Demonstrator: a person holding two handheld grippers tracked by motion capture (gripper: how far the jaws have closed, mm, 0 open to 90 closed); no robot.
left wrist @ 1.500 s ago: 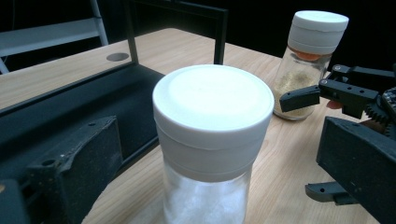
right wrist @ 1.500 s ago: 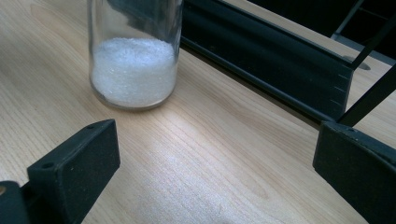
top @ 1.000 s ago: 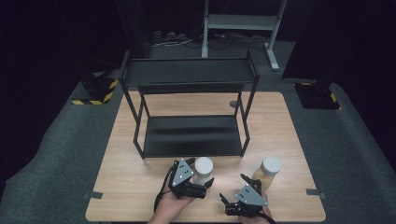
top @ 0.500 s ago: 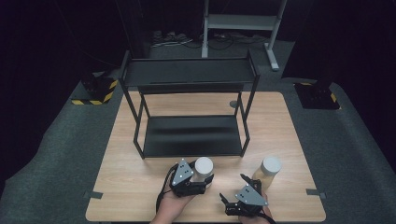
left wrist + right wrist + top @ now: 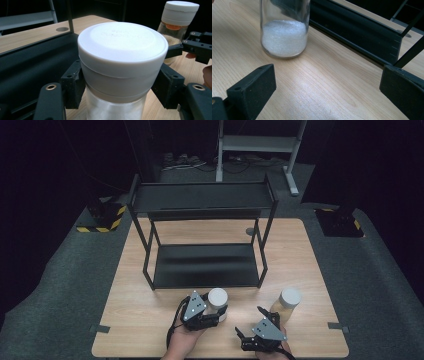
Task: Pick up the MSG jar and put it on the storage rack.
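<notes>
Closing in since the earlier frame, the left tongs [image 5: 120, 87] now clamp the clear glass jar with a broad white screw lid [image 5: 122, 65], both black pads pressed against its neck just under the lid. White grains fill its lower part, and it stands upright near the front edge of the light wooden bench [image 5: 150, 320], just before the black two-tier metal rack [image 5: 202, 265]. Further right stands a second white-lidded glass jar of tan powder [image 5: 286, 303]. The right tongs [image 5: 252, 322] hover wide apart, gripping nothing, between both jars.
</notes>
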